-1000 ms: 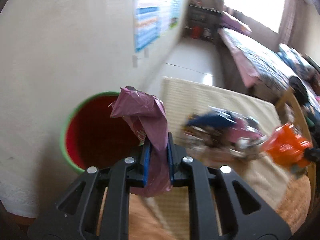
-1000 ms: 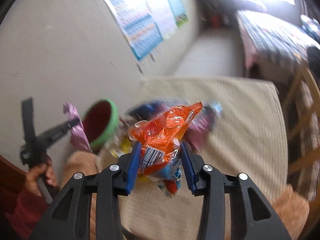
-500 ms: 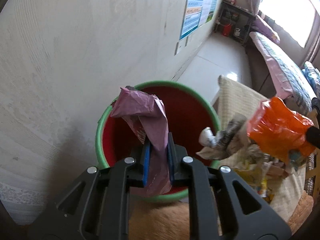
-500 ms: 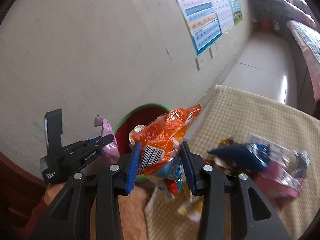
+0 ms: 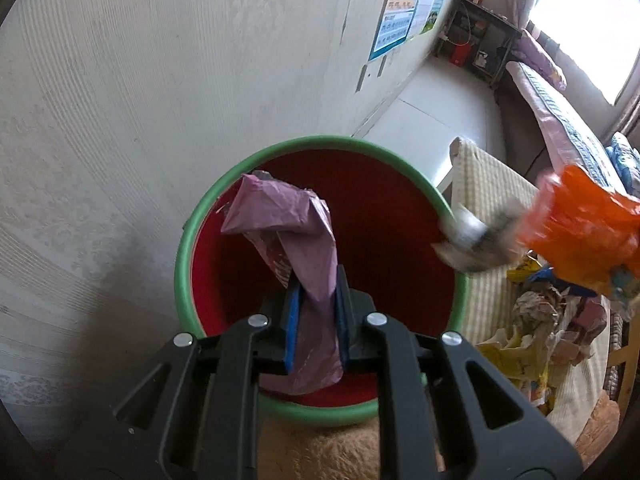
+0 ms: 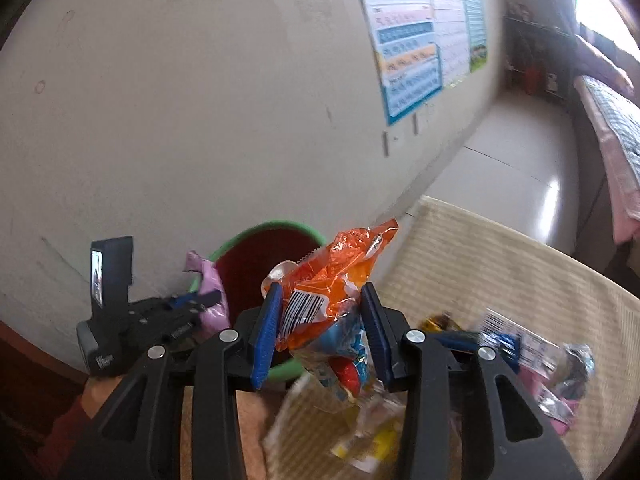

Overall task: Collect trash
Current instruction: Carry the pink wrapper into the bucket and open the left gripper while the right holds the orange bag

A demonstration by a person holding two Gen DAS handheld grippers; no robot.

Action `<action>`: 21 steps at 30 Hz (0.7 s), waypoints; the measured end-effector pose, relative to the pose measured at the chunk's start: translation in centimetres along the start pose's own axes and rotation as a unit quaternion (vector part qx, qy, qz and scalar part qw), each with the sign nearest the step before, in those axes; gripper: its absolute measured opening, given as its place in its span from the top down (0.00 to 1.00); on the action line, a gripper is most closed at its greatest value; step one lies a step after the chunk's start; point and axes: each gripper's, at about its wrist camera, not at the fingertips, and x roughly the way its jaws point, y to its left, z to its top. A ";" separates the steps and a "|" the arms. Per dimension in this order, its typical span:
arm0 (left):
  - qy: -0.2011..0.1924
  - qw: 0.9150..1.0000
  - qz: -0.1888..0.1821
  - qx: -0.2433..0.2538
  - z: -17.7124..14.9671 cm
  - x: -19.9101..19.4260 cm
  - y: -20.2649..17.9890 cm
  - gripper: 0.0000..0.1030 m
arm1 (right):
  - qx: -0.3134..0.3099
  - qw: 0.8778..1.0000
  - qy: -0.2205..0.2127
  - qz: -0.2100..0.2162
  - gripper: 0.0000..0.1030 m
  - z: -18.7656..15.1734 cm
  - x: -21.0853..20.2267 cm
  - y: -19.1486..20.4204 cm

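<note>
My left gripper (image 5: 316, 300) is shut on a crumpled purple wrapper (image 5: 296, 232) and holds it over the mouth of a round bin (image 5: 188, 248) with a green rim and red inside, standing against the wall. My right gripper (image 6: 320, 312) is shut on an orange snack bag (image 6: 332, 280) with a barcode, just right of the bin (image 6: 276, 228). That orange bag (image 5: 580, 224) shows blurred at the right of the left wrist view. The left gripper (image 6: 196, 302) with its purple wrapper (image 6: 210, 284) appears at the bin's left rim.
A pale checked cloth (image 6: 500, 256) covers the surface right of the bin, with several loose wrappers (image 5: 540, 320) piled on it. A white wall with posters (image 6: 420, 40) runs behind the bin. A bed (image 5: 560, 112) and a dark shelf (image 5: 472, 32) stand farther off.
Both grippers swung left from the littered cloth toward the wall. The left one came over the bin's mouth with the purple wrapper. The right one arrived beside the bin with the orange bag.
</note>
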 end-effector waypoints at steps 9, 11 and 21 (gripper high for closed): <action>0.006 1.000 0.000 0.002 -0.1 -0.2 0.6 0.84 | -0.036 0.998 0.015 -0.047 0.62 -1.7 2.0 0.6; 0.005 1.000 -0.002 0.005 0.0 -0.2 0.5 0.84 | -0.026 0.999 0.010 -0.044 0.62 -1.7 1.3 -0.1; -0.016 1.000 0.004 0.005 1.0 -0.7 -1.1 0.25 | 0.017 0.999 -0.004 -0.035 0.62 -3.3 -2.0 -1.7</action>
